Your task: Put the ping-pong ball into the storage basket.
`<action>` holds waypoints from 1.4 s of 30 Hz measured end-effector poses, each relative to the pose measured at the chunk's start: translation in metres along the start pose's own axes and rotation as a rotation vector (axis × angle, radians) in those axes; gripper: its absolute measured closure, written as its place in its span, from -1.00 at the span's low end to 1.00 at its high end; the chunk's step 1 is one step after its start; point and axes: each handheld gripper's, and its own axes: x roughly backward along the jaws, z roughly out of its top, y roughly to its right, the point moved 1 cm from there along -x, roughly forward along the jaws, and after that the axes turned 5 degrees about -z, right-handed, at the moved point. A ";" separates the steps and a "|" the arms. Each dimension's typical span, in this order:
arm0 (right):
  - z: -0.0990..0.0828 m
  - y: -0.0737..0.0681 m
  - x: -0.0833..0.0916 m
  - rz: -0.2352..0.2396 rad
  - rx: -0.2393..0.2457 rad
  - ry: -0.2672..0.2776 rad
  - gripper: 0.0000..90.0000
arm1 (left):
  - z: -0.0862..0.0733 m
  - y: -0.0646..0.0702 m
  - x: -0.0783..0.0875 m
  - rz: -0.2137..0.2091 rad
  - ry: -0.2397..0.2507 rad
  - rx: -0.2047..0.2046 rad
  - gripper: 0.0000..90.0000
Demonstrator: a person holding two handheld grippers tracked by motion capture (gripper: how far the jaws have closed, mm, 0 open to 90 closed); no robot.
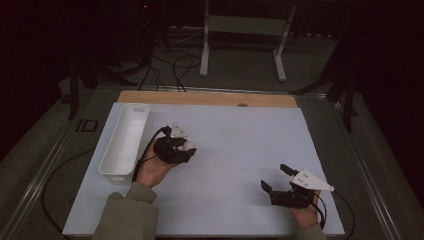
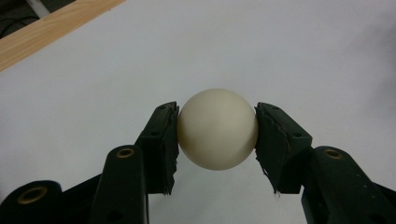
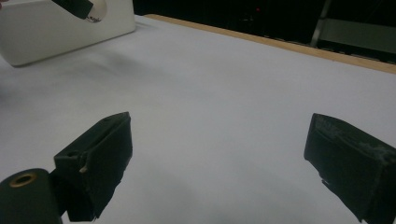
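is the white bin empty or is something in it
Empty, as far as shows: the high view looks into the bin and its floor is bare. The ball is outside it, clamped in the left gripper.

No legible text (any view)

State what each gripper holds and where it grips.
The left gripper clamps a cream ball across its middle, one pad on each side. The right gripper holds nothing; its jaws stand apart over the white sheet.

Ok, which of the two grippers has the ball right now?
The left gripper, next to the white tray: its pads press both sides of the cream ball. The right gripper stands open with nothing between its jaws.
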 end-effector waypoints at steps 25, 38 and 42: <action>0.000 0.000 0.000 0.001 0.000 0.000 -0.83 | 0.003 0.001 0.009 -0.011 0.008 -0.014 0.14; 0.000 0.000 0.000 0.002 0.001 -0.002 -0.83 | 0.001 -0.002 0.013 -0.015 -0.003 -0.022 0.14; 0.000 0.000 0.000 0.003 0.002 -0.001 -0.83 | 0.001 -0.002 0.015 -0.012 0.001 -0.019 0.14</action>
